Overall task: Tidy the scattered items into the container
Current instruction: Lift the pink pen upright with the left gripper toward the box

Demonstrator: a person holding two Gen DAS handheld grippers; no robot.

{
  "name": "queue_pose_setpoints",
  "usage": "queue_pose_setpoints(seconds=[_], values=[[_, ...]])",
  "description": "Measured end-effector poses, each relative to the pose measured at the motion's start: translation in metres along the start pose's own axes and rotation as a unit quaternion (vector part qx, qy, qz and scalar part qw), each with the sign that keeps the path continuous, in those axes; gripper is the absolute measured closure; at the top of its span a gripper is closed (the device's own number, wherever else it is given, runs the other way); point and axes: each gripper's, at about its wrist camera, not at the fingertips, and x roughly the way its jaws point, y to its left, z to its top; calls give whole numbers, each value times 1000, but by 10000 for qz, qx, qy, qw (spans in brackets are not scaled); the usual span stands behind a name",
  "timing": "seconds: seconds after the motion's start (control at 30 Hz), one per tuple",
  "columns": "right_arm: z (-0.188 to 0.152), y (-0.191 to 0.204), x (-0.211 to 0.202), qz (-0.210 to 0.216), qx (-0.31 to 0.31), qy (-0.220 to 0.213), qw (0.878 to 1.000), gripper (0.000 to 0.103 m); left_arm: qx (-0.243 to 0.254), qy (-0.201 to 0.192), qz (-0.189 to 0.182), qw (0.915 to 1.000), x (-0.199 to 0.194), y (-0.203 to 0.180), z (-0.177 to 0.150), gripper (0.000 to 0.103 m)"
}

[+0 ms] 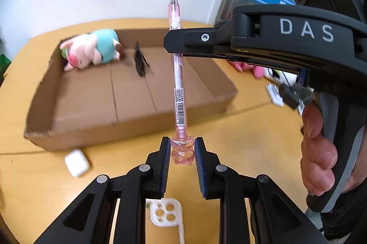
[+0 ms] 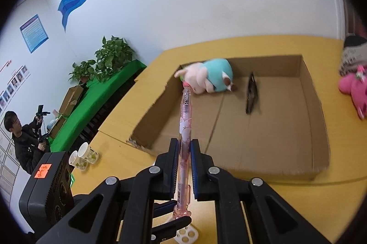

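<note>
A pink transparent pen (image 1: 178,83) stands upright in the air above the table, in front of the open cardboard box (image 1: 128,129). My right gripper (image 1: 179,53) reaches in from the right and is shut on the pen's upper barrel (image 2: 184,147). My left gripper (image 1: 182,150) has its pads on both sides of the pen's bulbous pink end cap (image 1: 182,151). The box (image 2: 318,129) holds a pink and teal plush pig (image 1: 91,51) (image 2: 206,79) and a dark clip-like item (image 1: 140,60) (image 2: 251,95).
A white earbud case (image 1: 76,162) and a clear phone case (image 1: 166,213) (image 2: 185,233) lie on the yellow table (image 1: 34,186). Pink plush toys (image 2: 354,88) sit to the right of the box. Two paper cups (image 2: 83,155) stand at the table's left edge. A person stands far left.
</note>
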Motion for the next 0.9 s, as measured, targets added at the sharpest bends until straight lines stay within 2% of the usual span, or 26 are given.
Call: queue_pose_setpoints(seconds=[0.17, 0.4, 0.6, 0.7, 0.9], values=[[42, 15, 9, 10, -219, -59, 9997, 94, -63, -174, 155, 9997, -10, 12, 34, 81], [105, 22, 10, -131, -474, -43, 9988, 94, -100, -309, 78, 9994, -12, 21, 92, 81], [145, -6, 20, -570, -390, 154, 9975, 94, -48, -93, 33, 9999, 29, 14, 140, 81], [166, -32, 38, -867, -295, 334, 9952, 94, -271, 102, -171, 9994, 59, 20, 164, 81], [179, -83, 69, -1018, -16, 720, 9922, 94, -462, 531, -318, 9970, 110, 23, 182, 82]])
